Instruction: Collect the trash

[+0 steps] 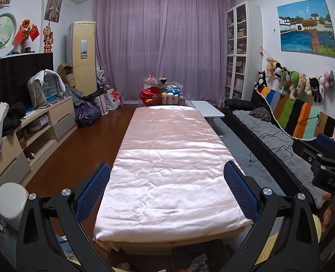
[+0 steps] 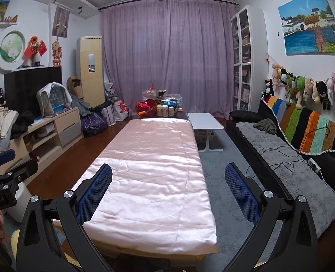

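Observation:
A long low table under a pink satin cloth point(image 1: 167, 158) runs away from me; it also shows in the right wrist view point(image 2: 151, 170). Its top is bare. My left gripper point(image 1: 166, 190) is open and empty above the table's near end. My right gripper point(image 2: 167, 192) is open and empty above the near right part of the table. A white round bin point(image 1: 11, 201) stands on the floor at the near left, and shows in the right wrist view point(image 2: 23, 195). Crumpled scraps point(image 1: 197, 263) lie on the floor under the near table edge.
Bottles, a red basket and bags point(image 1: 160, 93) crowd the far end. A small white side table point(image 2: 205, 120) stands to the far right. A black sofa with grey throw point(image 2: 287, 165) lines the right wall. A cluttered TV cabinet point(image 1: 31, 124) lines the left.

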The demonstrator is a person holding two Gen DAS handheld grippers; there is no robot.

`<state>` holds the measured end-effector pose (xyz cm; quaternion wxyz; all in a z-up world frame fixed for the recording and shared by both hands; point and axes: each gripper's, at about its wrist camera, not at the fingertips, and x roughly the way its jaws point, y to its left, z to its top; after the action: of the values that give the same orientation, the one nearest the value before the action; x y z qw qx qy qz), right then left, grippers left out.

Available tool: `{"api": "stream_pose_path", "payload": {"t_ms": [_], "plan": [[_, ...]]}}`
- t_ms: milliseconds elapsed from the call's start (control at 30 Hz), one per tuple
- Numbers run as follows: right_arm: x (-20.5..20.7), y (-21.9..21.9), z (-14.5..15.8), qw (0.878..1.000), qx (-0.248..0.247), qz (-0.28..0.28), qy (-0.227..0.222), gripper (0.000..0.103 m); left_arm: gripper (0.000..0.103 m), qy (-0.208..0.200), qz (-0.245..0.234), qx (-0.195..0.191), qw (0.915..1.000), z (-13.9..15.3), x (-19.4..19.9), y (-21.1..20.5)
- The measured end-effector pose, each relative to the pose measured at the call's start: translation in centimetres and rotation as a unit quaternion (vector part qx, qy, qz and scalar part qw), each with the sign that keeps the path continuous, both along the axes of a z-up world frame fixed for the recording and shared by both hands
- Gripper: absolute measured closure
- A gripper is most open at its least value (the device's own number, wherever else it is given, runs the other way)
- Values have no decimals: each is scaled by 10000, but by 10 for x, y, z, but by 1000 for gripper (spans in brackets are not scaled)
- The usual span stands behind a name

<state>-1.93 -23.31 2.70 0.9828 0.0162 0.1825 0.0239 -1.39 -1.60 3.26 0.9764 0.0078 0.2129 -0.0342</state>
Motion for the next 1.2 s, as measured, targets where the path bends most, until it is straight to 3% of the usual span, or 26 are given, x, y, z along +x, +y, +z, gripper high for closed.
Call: {"api": "stream_pose_path", "payload": {"t_ms": [367,1200], "plan": [[-12,6,-3,9997,-7,-253,17,3,8,17,112,-127,9999,-6,-8,5],[-10,12,-10,9998,134,13,166,3,8,-17,94,-151,9998,-14,-9,4]]}}
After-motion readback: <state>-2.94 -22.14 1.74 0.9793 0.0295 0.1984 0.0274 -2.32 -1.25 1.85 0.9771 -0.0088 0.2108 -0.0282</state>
